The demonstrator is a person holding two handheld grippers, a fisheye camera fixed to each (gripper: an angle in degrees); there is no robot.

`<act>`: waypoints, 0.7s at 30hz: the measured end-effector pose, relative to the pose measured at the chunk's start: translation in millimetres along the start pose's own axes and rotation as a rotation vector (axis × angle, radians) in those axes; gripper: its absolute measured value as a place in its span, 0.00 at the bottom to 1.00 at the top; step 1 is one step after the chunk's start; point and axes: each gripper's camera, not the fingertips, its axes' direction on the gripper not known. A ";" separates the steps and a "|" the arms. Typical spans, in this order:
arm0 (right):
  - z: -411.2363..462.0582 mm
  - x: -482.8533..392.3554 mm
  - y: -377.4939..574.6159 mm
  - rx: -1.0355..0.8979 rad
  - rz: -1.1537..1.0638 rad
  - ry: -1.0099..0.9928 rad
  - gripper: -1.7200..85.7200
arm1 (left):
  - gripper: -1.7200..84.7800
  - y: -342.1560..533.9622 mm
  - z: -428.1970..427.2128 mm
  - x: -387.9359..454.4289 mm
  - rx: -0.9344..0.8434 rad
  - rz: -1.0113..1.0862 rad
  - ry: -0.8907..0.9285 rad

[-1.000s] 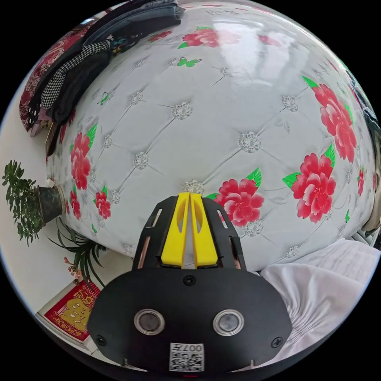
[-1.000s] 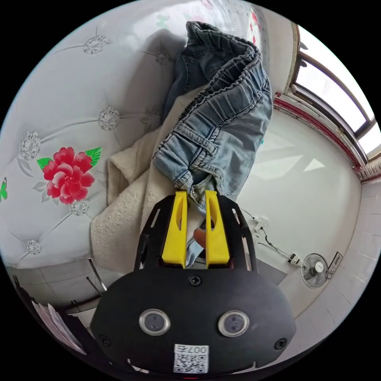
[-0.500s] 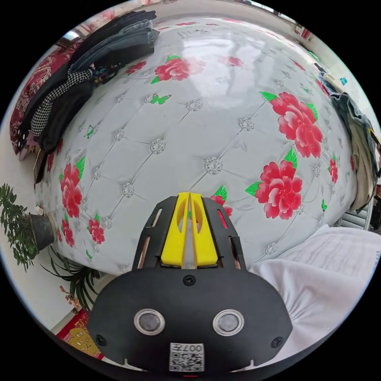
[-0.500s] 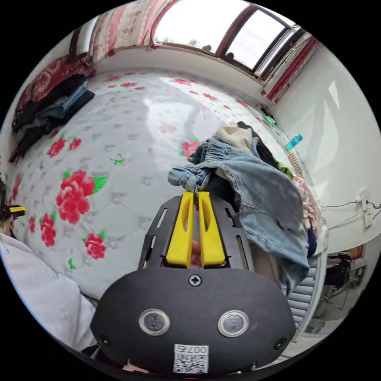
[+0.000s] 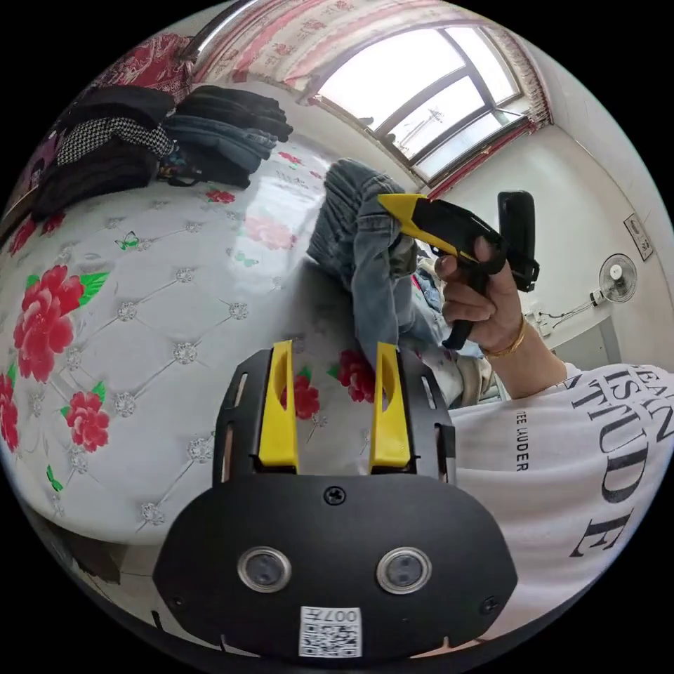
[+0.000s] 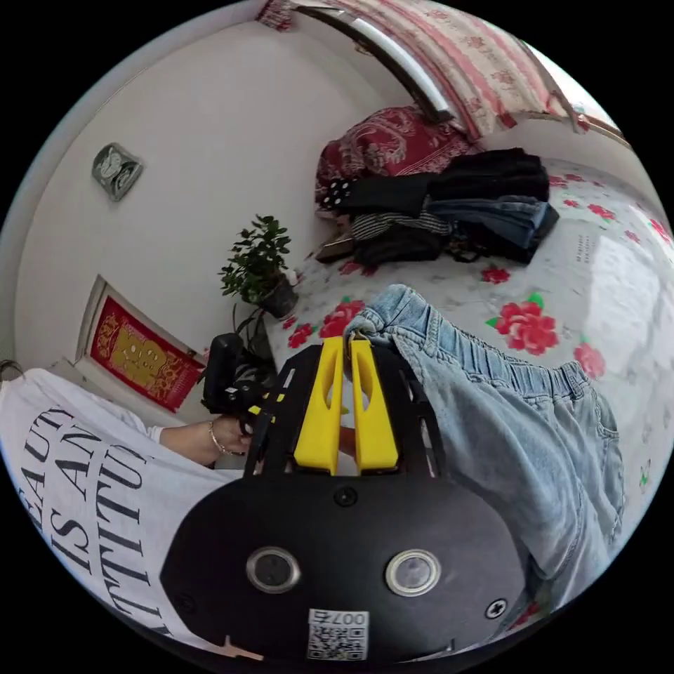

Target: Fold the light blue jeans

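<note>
A: Left gripper view. State the surface and the room.
B: A bed with a white tufted cover printed with red flowers (image 5: 140,295); behind it one bright window (image 5: 428,105) with a patterned valance, and a white wall carrying one small wall fan (image 5: 618,270). Two stacks of dark folded clothes (image 5: 168,147) lie at the far end.
A: Claws?
B: The left claw (image 5: 330,414) is spread, with nothing between its jaws. The right claw (image 5: 393,203), held in one hand (image 5: 477,295), pinches the light blue denim jeans (image 5: 365,253), which hang above the bed.
A: Right gripper view.
B: One potted green plant (image 6: 260,267) beside the bed and one red-and-gold poster (image 6: 137,358) on the wall. The right claw (image 6: 347,347) is pressed together on the jeans' elastic waistband (image 6: 484,358).
</note>
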 end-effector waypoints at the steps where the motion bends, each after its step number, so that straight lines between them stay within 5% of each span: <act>1: 32.1 -26.1 -11.4 -0.074 -0.074 -0.091 0.02 | 0.21 7.6 -27.9 -10.3 0.040 -0.010 -0.019; 5: 95.2 -75.0 -12.3 -0.252 -0.188 -0.162 0.03 | 0.22 45.5 -101.9 -70.4 0.035 -0.161 -0.143; 9: 79.5 -55.5 29.5 -0.227 -0.183 -0.013 0.04 | 0.23 92.4 -152.7 -120.3 0.010 -0.289 -0.197; 16: -38.5 61.4 178.2 -0.061 0.445 0.453 0.07 | 0.20 140.6 -234.1 -174.3 0.090 -0.512 -0.033; 21: -92.7 66.0 270.2 -0.051 0.756 0.694 0.08 | 0.19 110.7 -254.8 -184.3 0.095 -0.548 -0.002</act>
